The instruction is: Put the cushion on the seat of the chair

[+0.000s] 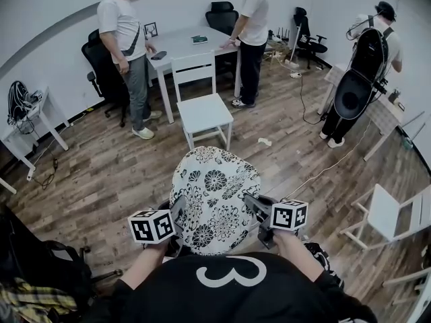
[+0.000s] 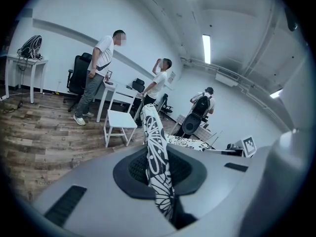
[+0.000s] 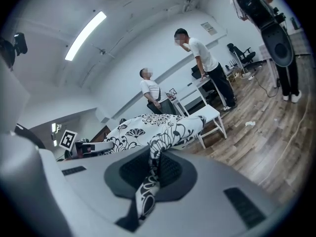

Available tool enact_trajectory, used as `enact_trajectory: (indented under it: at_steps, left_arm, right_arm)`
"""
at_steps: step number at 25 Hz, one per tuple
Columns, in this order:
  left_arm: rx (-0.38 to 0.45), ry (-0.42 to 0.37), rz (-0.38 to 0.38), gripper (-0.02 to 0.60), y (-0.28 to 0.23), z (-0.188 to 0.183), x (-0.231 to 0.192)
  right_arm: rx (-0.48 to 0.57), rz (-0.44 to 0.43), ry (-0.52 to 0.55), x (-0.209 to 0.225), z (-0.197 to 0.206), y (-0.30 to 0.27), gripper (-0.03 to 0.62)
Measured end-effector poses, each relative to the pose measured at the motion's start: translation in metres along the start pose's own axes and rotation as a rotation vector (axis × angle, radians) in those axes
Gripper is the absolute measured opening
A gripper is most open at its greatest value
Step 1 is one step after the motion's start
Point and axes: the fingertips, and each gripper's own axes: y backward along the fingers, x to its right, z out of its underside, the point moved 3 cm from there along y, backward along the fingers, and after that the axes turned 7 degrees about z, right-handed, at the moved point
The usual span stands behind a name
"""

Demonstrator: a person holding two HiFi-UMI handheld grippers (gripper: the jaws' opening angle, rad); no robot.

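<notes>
Left gripper: clenched on the cushion's left edge, fabric pinched between my jaws.
Right gripper: clenched on its right edge (same pinch).
Cushion: held up between my two grippers, well short of the chair.
Chair: white, straight ahead, before a white table.
Surroundings: person in grey trousers left of chair; person in dark trousers right.

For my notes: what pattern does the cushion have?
White with black flowers; the cushion shows best in the head view.
</notes>
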Motion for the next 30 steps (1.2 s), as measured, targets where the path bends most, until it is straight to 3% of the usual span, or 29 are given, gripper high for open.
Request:
enact_trajectory:
  at_steps: [12, 19, 30]
  left_arm:
    - [-0.022, 0.020, 0.014, 0.030, -0.024, 0.002, -0.012]
    - [-0.046, 0.055, 0.040, 0.029, -0.067, -0.006, -0.039]
    - [-0.170, 0.074, 0.074, 0.029, -0.164, -0.067, -0.118]
  right_arm:
    - [-0.023, -0.005, -0.045, 0.019, 0.003, -0.015, 0.021]
    - [-0.036, 0.047, -0.082, 0.049, -0.007, -0.038, 0.021]
    - [-0.030, 0.128, -0.209, 0.098, -0.058, -0.132, 0.021]
